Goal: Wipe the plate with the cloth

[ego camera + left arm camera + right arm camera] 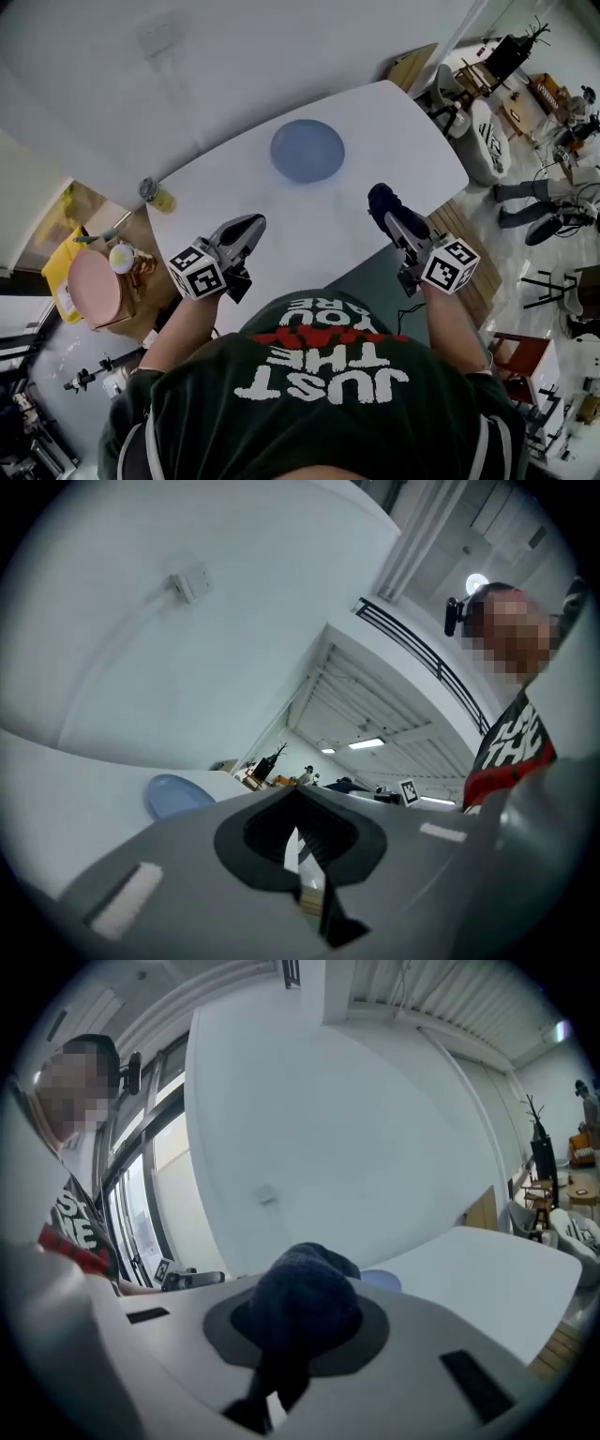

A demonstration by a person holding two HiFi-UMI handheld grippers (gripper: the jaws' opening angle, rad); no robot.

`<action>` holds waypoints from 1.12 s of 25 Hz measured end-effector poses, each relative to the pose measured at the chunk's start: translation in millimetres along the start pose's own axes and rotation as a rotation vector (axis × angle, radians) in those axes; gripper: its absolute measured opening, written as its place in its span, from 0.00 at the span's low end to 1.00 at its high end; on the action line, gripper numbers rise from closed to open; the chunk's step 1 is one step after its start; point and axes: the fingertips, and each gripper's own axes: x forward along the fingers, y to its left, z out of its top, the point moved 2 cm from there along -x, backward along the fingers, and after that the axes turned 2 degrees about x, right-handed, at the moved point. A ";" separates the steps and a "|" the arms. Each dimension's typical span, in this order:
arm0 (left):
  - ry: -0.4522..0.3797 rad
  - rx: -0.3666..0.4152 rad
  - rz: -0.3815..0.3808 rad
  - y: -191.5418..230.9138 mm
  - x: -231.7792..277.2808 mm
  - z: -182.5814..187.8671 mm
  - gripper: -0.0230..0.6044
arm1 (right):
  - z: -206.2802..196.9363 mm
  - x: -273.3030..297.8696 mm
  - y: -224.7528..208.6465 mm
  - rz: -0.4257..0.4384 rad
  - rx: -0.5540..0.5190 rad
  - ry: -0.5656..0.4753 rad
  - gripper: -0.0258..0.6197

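Near far table [281,239] edge, blue plate [307,150], broad room before it.

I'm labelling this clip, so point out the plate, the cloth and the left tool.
Plate [307,150], head view, centre of the blue dish.
Cloth [305,1297], right gripper view, middle of the dark bundle.
Left tool [251,225], head view, between its closed tips.

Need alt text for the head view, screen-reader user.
Seen from above, a person holds two grippers over the near edge of a white table: the right gripper clamps a dark blue cloth, the left gripper is shut and empty. A blue plate lies farther out on the table.
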 end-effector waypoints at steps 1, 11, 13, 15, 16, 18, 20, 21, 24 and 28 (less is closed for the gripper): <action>0.011 0.003 0.013 13.9 6.3 0.7 0.03 | 0.7 12.0 -5.7 0.005 0.003 0.011 0.12; 0.236 0.023 0.283 146.2 88.1 -28.2 0.03 | -20.7 119.1 -107.9 0.155 0.035 0.175 0.12; 0.306 0.042 0.356 184.0 106.9 -36.3 0.03 | -28.4 151.7 -129.5 0.208 -0.017 0.243 0.12; 0.370 0.064 0.408 224.7 129.7 -42.5 0.03 | -31.1 186.5 -149.4 0.246 -0.108 0.295 0.12; 0.402 0.057 0.435 243.8 137.0 -47.4 0.04 | -34.0 205.0 -155.8 0.263 -0.150 0.317 0.12; 0.469 0.016 0.484 279.1 144.8 -60.2 0.08 | -44.2 244.0 -162.2 0.296 -0.222 0.356 0.12; 0.543 -0.028 0.503 309.5 153.5 -73.5 0.18 | -56.7 283.7 -164.7 0.327 -0.312 0.393 0.12; 0.580 -0.050 0.505 321.7 158.2 -80.6 0.23 | -63.6 301.8 -164.8 0.343 -0.363 0.413 0.12; 0.679 -0.110 0.506 345.1 170.6 -101.3 0.32 | -83.8 343.8 -162.0 0.391 -0.496 0.470 0.12; 0.785 -0.119 0.542 364.6 179.1 -117.3 0.33 | -106.8 383.2 -160.1 0.417 -0.648 0.532 0.12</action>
